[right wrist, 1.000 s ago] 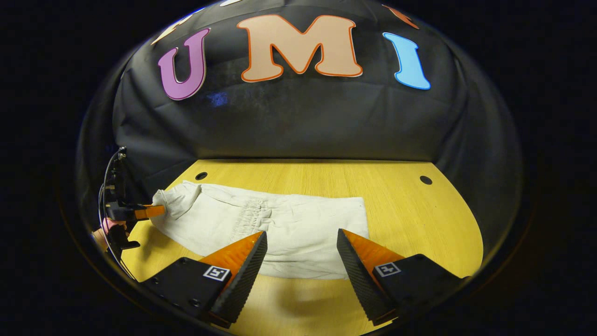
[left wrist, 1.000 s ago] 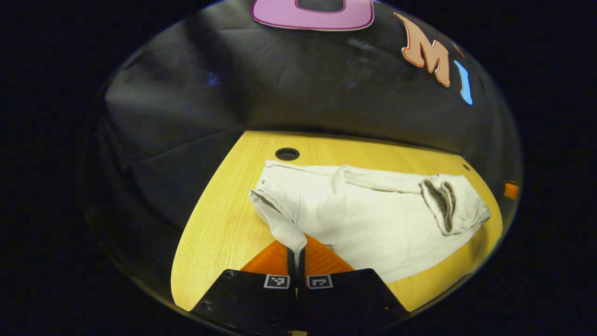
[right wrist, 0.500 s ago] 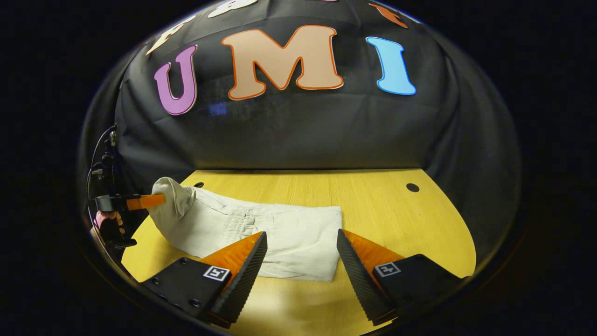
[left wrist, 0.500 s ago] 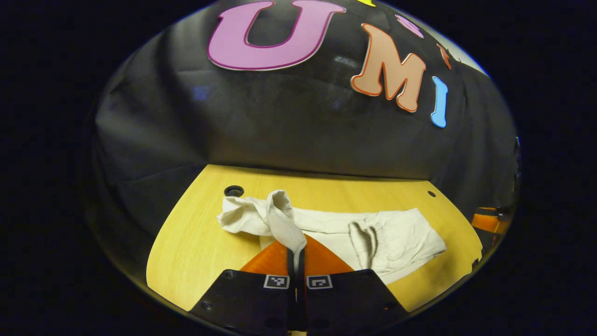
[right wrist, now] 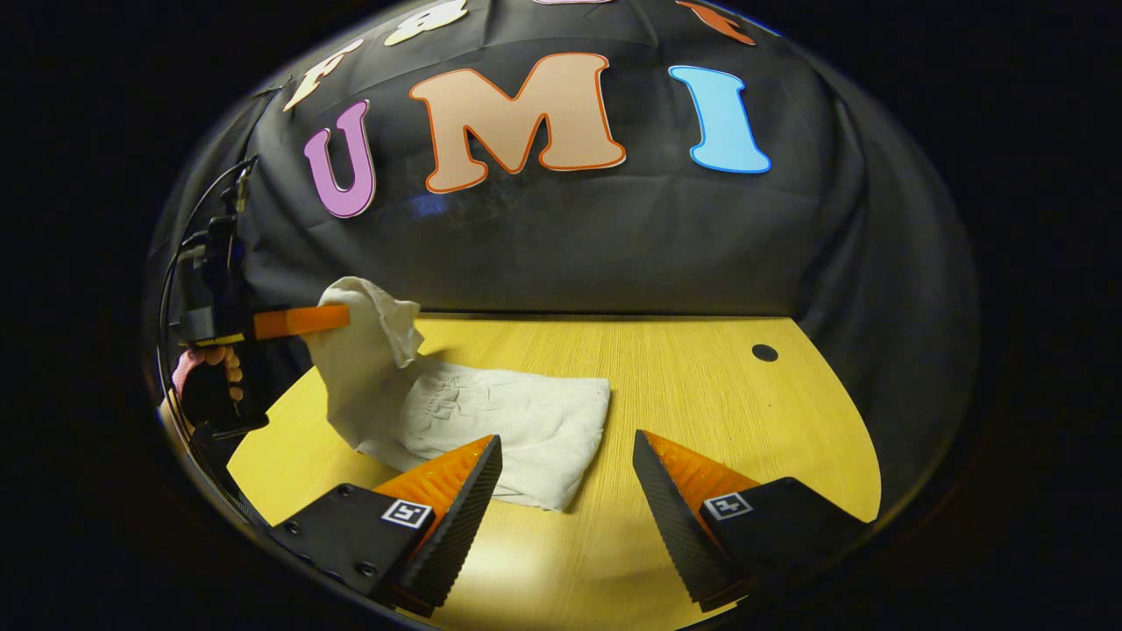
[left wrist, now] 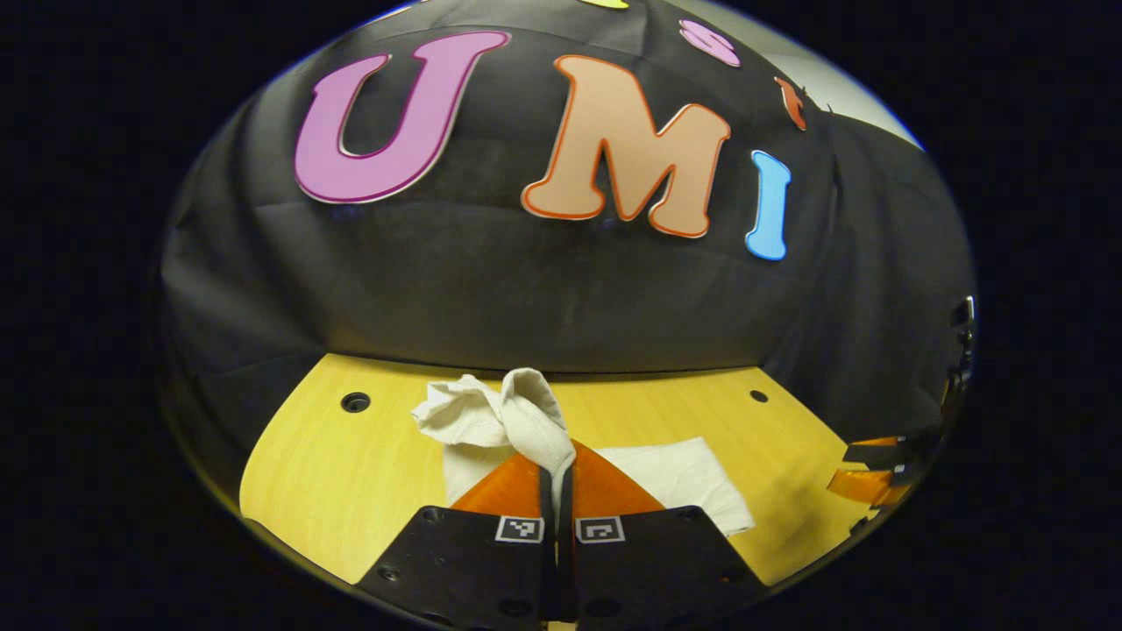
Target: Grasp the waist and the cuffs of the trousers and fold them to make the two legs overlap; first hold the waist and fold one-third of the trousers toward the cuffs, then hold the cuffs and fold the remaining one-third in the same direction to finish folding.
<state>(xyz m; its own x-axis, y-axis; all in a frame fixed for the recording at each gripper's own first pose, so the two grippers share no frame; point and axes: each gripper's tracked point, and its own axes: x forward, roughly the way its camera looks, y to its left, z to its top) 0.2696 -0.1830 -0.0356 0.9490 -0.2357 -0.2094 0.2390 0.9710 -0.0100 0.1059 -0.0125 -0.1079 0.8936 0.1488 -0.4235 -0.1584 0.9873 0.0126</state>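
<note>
Cream trousers [right wrist: 491, 412] lie partly folded on the yellow table [right wrist: 701, 386]. My left gripper [left wrist: 557, 469] is shut on their cuff end [left wrist: 526, 412], which bunches up above the fingers. In the right gripper view that same gripper [right wrist: 337, 320] holds the cuff end lifted off the table at the left, and the cloth drapes down to the flat part. My right gripper [right wrist: 565, 460] hovers open over the table's near side, nothing between its fingers, just right of the trousers' near edge. In the left gripper view the right gripper [left wrist: 868, 473] sits at the far right.
The table has small round holes [right wrist: 764, 352] [left wrist: 355, 402] near its back corners. The black cloth wall stands close behind the table. A hand [right wrist: 206, 377] and cables are at the left edge of the right gripper view. Bare tabletop lies to the right of the trousers.
My left gripper has lifted the cuff end off the table and carried it over toward the folded part, so the cloth on the table looks shorter. My right gripper stayed open.
</note>
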